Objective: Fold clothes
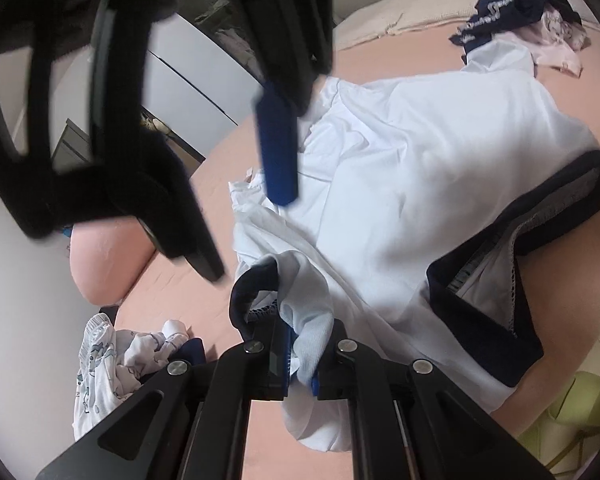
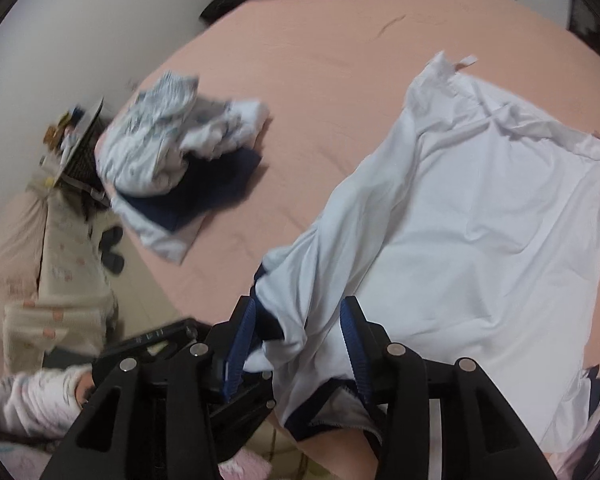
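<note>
The white shirt (image 2: 480, 216) lies spread on the pink bed (image 2: 320, 80), its navy-trimmed sleeve at the near edge. The left gripper (image 1: 298, 354) is pressed together, pinching the sleeve fabric. The right gripper (image 2: 300, 344) stands spread, with shirt cloth draped loosely between its blue pads (image 2: 354, 344). A crumpled clothes pile (image 2: 172, 148) lies to the far left.

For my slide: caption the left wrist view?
Left gripper pinches white shirt sleeve on pink bed.

We see a pink bed sheet (image 2: 300, 80), a pink pillow (image 1: 104, 260) at its corner, a white wardrobe (image 1: 188, 80), a beige blanket (image 1: 400, 12) along its far edge.
</note>
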A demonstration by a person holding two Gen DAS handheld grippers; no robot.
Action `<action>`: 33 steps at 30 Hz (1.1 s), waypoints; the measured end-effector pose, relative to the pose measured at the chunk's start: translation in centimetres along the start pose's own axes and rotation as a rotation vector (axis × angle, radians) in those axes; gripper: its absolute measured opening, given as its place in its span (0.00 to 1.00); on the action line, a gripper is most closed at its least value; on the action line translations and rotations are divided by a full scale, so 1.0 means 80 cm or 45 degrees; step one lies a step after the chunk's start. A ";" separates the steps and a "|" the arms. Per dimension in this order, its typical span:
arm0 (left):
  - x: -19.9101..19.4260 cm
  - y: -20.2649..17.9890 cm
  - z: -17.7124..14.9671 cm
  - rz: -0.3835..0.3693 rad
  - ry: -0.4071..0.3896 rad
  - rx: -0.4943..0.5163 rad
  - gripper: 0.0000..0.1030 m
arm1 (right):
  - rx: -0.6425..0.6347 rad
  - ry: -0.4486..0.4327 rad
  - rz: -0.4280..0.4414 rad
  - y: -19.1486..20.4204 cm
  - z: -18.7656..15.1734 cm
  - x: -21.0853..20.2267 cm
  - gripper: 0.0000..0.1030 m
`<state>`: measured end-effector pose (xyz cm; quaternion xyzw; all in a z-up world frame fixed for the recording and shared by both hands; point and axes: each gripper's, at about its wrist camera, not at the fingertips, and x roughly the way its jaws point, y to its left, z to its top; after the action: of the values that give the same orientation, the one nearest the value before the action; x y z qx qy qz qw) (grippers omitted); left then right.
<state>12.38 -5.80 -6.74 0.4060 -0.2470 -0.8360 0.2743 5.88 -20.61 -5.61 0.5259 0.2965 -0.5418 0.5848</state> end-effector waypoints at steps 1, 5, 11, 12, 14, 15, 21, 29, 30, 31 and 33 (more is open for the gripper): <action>-0.001 0.000 0.000 -0.003 0.000 0.000 0.06 | -0.021 0.048 -0.012 0.000 0.000 0.009 0.43; -0.003 -0.012 -0.006 0.020 -0.003 0.045 0.07 | -0.063 0.073 -0.103 0.003 -0.002 0.029 0.43; -0.004 -0.017 -0.010 0.036 0.000 0.066 0.07 | -0.127 0.093 -0.103 0.008 -0.005 0.030 0.43; -0.004 -0.019 -0.010 0.041 -0.002 0.074 0.07 | -0.149 0.103 -0.106 0.010 -0.005 0.028 0.44; -0.005 -0.024 -0.011 0.056 -0.004 0.098 0.07 | -0.196 0.134 -0.081 0.013 -0.006 0.026 0.44; -0.006 -0.027 -0.011 0.067 -0.004 0.115 0.07 | -0.222 0.135 -0.096 0.017 -0.006 0.027 0.44; -0.006 -0.047 -0.019 0.140 -0.010 0.235 0.08 | -0.243 0.188 -0.148 0.028 -0.002 0.038 0.51; -0.016 -0.040 -0.018 0.103 -0.027 0.188 0.08 | -0.202 0.139 -0.164 0.018 -0.001 0.040 0.50; -0.018 -0.040 -0.019 0.102 -0.026 0.190 0.08 | -0.187 0.124 -0.160 0.015 -0.001 0.039 0.40; -0.019 -0.041 -0.019 0.101 -0.025 0.192 0.08 | -0.171 0.110 -0.157 0.012 -0.002 0.039 0.25; -0.020 -0.039 -0.021 0.097 -0.029 0.197 0.08 | -0.139 0.111 -0.158 0.008 -0.001 0.040 0.20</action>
<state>13.73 -2.82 -8.77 0.4066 -0.3293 -0.8080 0.2709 7.23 -21.62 -8.38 0.4969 0.3826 -0.5366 0.5645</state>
